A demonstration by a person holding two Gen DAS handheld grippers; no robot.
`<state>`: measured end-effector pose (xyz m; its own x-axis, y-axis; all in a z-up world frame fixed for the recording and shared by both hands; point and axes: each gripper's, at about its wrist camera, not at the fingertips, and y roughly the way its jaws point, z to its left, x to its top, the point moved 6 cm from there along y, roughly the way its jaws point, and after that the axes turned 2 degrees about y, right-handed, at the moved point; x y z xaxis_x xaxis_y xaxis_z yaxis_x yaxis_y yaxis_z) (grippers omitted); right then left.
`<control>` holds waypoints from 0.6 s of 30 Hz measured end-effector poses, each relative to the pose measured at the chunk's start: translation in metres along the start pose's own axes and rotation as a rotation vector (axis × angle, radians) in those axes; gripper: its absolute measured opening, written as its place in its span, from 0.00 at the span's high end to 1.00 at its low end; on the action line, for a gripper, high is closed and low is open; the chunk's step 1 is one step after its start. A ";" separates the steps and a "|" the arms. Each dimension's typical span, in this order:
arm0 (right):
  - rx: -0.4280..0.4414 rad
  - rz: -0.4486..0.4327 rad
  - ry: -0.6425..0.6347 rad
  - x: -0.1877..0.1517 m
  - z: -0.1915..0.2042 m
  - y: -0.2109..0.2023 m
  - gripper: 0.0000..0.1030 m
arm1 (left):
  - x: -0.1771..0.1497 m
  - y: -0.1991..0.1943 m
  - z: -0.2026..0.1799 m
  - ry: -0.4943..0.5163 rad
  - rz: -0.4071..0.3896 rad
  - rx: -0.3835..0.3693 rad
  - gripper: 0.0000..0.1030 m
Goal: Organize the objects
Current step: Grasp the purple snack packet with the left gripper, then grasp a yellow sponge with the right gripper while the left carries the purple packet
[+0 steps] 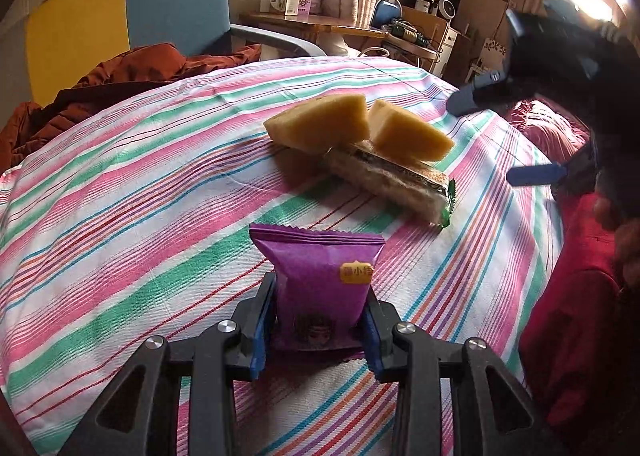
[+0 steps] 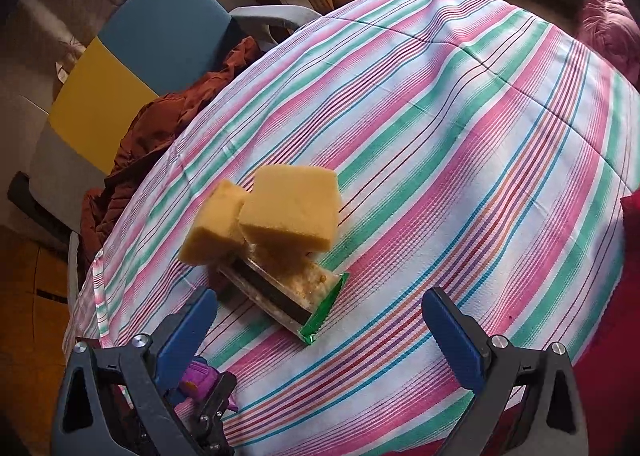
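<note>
Striped quilt (image 1: 120, 184) spread wide. On it, two yellow sponges (image 1: 320, 124) propped on a clear-and-green packet (image 1: 392, 184), long axis running toward the camera's lower right. Purple pouch (image 1: 320, 280) upright, clamped in left gripper (image 1: 318, 320), pitched downward. Right gripper (image 2: 320, 332) gaping, empty, angled down above packet.

So the right claw (image 2: 320, 336) hangs with its blue fingers (image 2: 454, 340) spread wide, nothing between them. Just past it, two yellow sponges (image 2: 288, 212) sit propped on a clear snack pack with green ends (image 2: 280, 292), all on the striped bedspread (image 2: 460, 136). Purple wrapper (image 2: 198, 378) peeks out lower left, behind the left-hand finger.
</note>
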<state>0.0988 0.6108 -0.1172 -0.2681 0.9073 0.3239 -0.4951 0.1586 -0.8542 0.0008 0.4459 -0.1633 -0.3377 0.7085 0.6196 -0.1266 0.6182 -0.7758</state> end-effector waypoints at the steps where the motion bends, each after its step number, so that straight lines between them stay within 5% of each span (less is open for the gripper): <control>1: -0.003 -0.005 -0.004 0.003 0.003 -0.002 0.00 | 0.000 0.000 0.000 -0.001 0.000 -0.001 0.63; 8: -0.105 -0.040 -0.046 0.050 0.018 0.021 0.00 | 0.000 -0.001 -0.001 -0.003 0.000 -0.005 0.63; 11: -0.083 -0.011 -0.023 0.056 0.013 0.046 0.02 | -0.001 -0.001 -0.001 -0.001 0.000 -0.004 0.63; 12: -0.066 0.000 -0.029 0.055 0.014 0.053 0.06 | -0.001 -0.001 -0.001 0.001 -0.001 -0.002 0.63; 14: -0.099 0.012 -0.073 0.053 0.017 0.062 0.31 | 0.000 -0.001 -0.002 0.010 0.000 0.007 0.63; 18: -0.104 0.005 -0.156 0.051 0.028 0.063 0.41 | 0.000 -0.002 -0.003 0.015 -0.001 0.013 0.63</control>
<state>0.0306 0.6562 -0.1427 -0.3993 0.8383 0.3713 -0.4077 0.2004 -0.8908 0.0044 0.4455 -0.1617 -0.3233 0.7130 0.6222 -0.1394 0.6144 -0.7766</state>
